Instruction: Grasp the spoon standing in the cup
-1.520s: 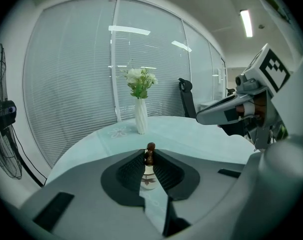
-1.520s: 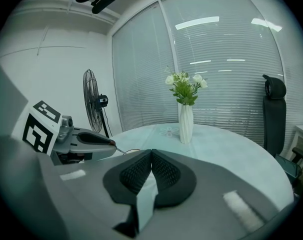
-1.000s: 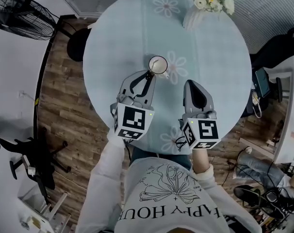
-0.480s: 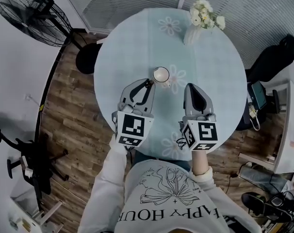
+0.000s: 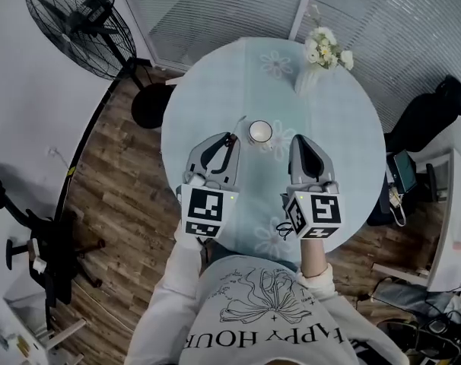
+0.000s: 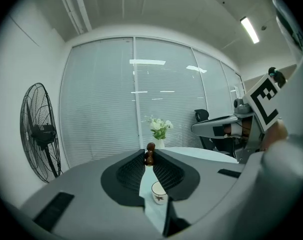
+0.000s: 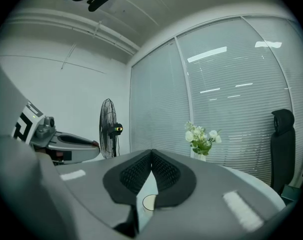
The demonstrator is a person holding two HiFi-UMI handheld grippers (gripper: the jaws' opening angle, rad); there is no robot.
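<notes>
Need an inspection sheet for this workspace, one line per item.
Surface: round table, pale floral cloth.
Job's things: spoon pinched by its brown handle in left tool; cup upright, no spoon seen in it.
Clutter: flower vase at far edge.
Grippers: left tool shut on spoon; right tool shut, empty.
Cables: dark loop beside right tool's cube.
Surroundings: standing fan, blinds, office chair, wood floor.

Smooth pale cloth covers the worktop (image 5: 215,101). The cup (image 5: 260,132) looks glossy ceramic; the spoon (image 6: 150,154) has a polished dark wooden handle. The fingers (image 6: 131,174) are matt, ribbed black. The floor (image 5: 112,196) is grained wood planks.
</notes>
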